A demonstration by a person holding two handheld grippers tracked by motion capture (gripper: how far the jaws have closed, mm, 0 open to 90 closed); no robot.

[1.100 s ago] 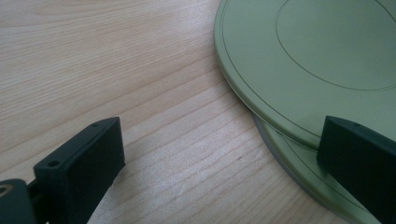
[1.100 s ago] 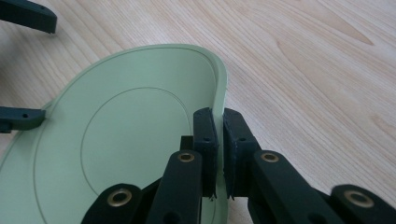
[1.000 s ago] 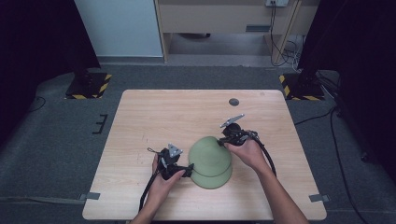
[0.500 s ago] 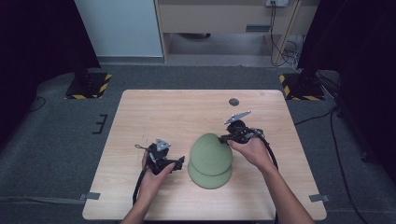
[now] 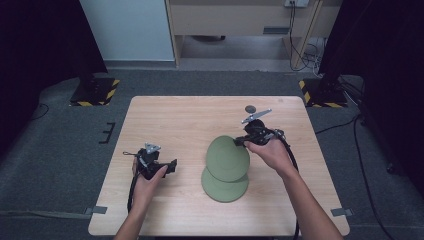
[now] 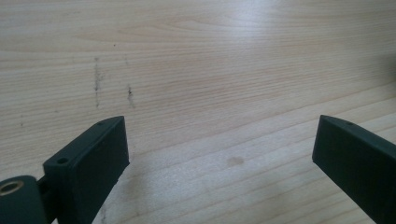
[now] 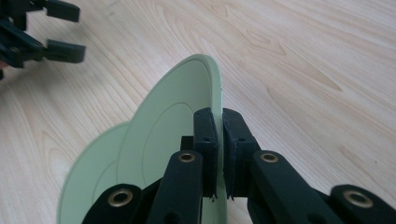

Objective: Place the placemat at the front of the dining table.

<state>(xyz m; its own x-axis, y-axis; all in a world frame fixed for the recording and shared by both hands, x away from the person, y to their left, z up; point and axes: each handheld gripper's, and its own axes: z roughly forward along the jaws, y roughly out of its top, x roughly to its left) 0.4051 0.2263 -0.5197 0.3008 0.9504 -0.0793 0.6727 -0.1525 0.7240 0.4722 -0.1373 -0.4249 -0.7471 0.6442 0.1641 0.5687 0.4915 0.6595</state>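
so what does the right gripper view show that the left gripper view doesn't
The right gripper view alone shows the right gripper with its jaws clamped on the rim of a tilted green plate, a second green plate lying flat beneath it, and the left gripper farther off at the top left corner. The left gripper view alone shows that gripper's own jaws up close, standing wide apart with nothing between them, and some dark scuff marks on the wood. Both views share the pale wooden table.
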